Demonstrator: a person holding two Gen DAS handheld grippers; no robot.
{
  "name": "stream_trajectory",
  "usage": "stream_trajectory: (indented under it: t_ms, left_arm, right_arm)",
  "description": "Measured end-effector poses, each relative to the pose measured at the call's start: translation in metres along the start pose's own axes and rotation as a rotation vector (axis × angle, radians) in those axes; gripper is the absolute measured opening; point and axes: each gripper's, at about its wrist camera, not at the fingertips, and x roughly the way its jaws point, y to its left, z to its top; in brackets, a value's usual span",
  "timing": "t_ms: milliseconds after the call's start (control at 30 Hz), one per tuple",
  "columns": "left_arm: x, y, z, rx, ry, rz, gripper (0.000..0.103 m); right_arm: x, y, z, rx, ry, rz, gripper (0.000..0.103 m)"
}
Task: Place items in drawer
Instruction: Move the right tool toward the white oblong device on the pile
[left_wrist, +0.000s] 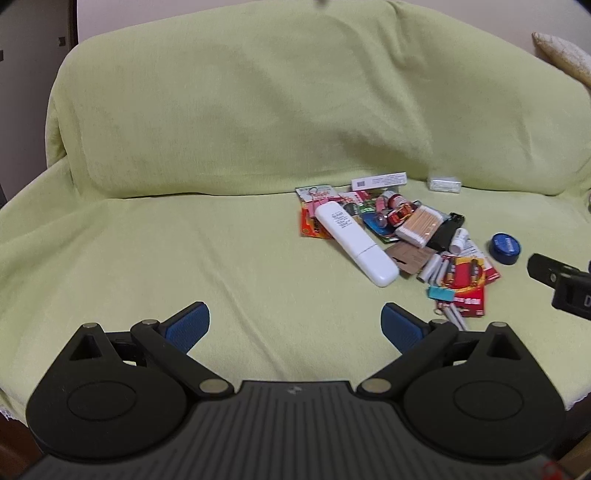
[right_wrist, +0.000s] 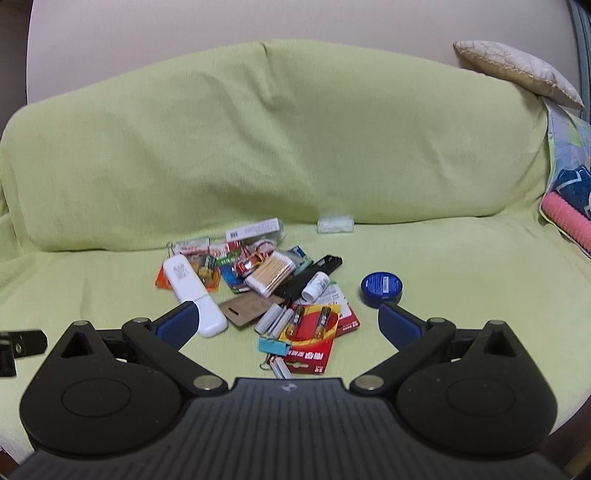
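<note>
Hovering agape: left tool (left_wrist: 295, 325), right tool (right_wrist: 286, 323).

One white case (right_wrist: 194, 295), one blue tin (right_wrist: 381, 290), one cotton-swab pack (right_wrist: 271, 277).

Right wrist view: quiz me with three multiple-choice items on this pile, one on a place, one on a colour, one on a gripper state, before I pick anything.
1. Where does the round tin lie?
A. on top of the pile
B. alone on the sofa cover, to the right of the pile
C. on the cushion

2. What colour is the binder clip at the pile's near edge?
A. light blue
B. yellow
C. black

3. How does the right gripper stand?
A. shut on the white case
B. shut on nothing
C. open, holding nothing

Answers:
1 B, bare green cover surrounds it.
2 A, its body is pale blue.
3 C, the blue pads are wide apart.
</note>
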Motion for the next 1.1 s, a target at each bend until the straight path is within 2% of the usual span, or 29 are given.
stream_trajectory:
  t_ms: [200,700,1100]
  left_arm:
    - [0.015,0.002,0.007,0.005,0.015,-0.009,0.100]
    - [0.048,0.004,0.004,0.027,0.073,-0.013,0.100]
    - [0.075,0.014,0.000,0.048,0.122,-0.007,0.100]
  right_arm:
    - [0.013,-0.002,-0.005,0.025,0.032,-0.015,0.102]
    - [0.043,0.015,-0.006,-0.001,0.081,0.016,0.102]
    - [0.065,0.032,-0.012,-0.004,0.090,0.107,0.102]
